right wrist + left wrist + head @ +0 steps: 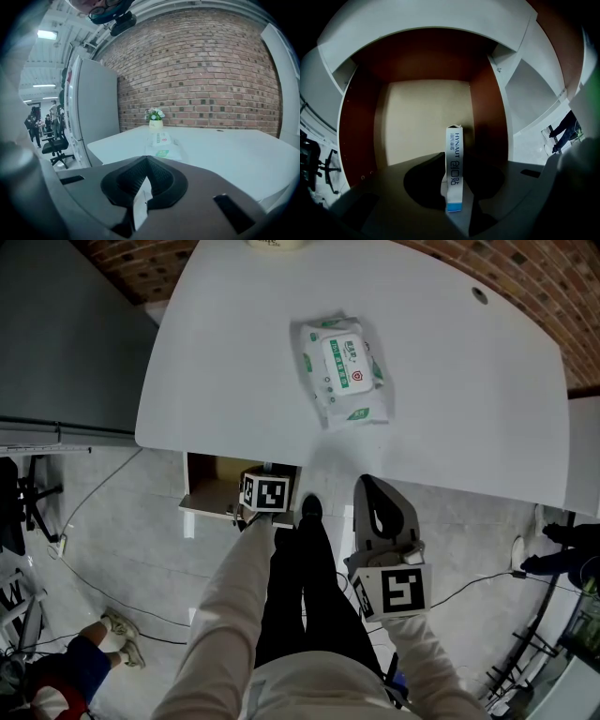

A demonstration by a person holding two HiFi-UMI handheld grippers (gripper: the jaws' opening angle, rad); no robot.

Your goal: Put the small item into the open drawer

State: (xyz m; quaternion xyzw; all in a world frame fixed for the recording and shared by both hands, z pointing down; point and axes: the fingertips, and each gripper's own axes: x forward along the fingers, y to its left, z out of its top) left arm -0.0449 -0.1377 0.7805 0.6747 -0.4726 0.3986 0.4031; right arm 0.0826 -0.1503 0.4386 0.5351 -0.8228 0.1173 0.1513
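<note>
A small white box [454, 168] with dark print and a blue end stands upright between the jaws of my left gripper [456, 153], both of which touch its sides. It hangs over the open drawer [422, 117], which has a pale floor and brown walls. In the head view the drawer [202, 505] sticks out under the white table's front edge, and the left gripper's marker cube [266, 493] sits at its right end. My right gripper [367, 482] is held lower right of the drawer, its jaws shut with nothing in them [146, 159].
A pack of wet wipes [343, 371] lies on the white table [234, 352], with a small flower pot [155, 123] behind it. A grey cabinet [66, 343] stands to the left. Cables run over the floor, and another person's foot [117, 629] shows at lower left.
</note>
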